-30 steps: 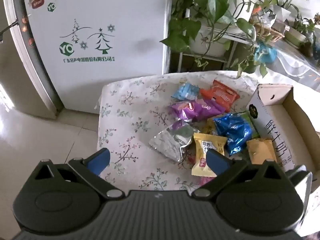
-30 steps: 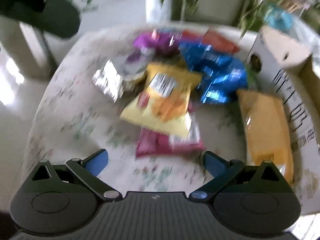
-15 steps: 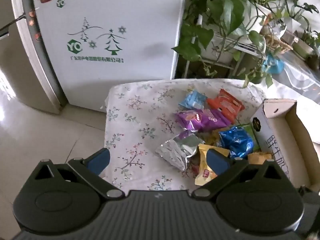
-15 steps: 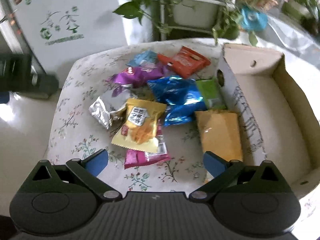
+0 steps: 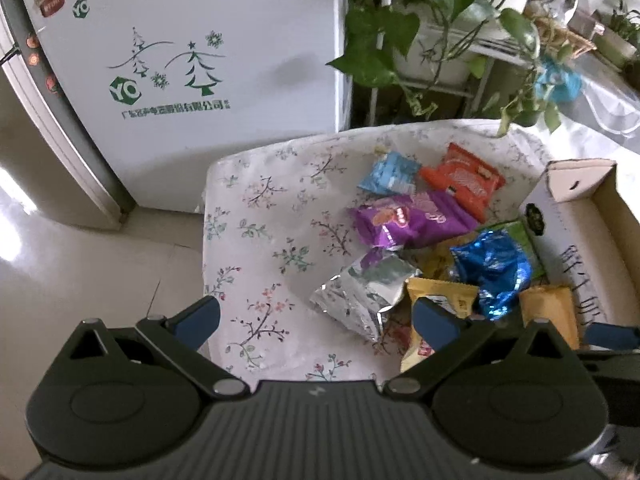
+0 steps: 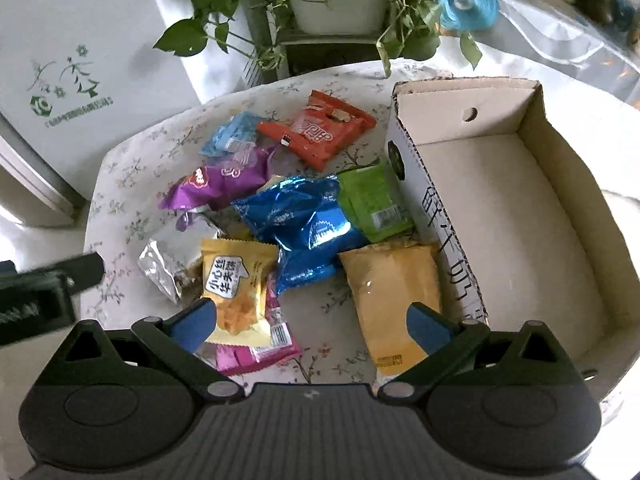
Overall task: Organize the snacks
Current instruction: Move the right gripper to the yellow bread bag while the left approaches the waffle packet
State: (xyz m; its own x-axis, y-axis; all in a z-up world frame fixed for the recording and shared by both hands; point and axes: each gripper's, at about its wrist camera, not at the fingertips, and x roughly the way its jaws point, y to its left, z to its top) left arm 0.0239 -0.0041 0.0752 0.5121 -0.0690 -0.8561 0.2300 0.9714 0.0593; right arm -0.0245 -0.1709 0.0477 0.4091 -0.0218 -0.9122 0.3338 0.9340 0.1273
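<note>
Several snack packets lie in a loose pile on a floral tablecloth: an orange-red one, a light blue one, a purple one, a shiny blue one, a green one, a silver one, a yellow one over a pink one, and a mustard one. An open cardboard box stands to their right, with nothing in it. My right gripper is open above the near packets. My left gripper is open, above the table's left front; the silver packet lies ahead of it.
A white fridge stands behind the table at left. Potted plants on a white rack stand behind it. A glass-topped surface is at the far right. Tiled floor lies left of the table. The left gripper's body shows at the right wrist view's left edge.
Both grippers have pulled back and up from the pile. The right view went from blurred and close to a wide view with the whole box in sight. No packet has moved.
</note>
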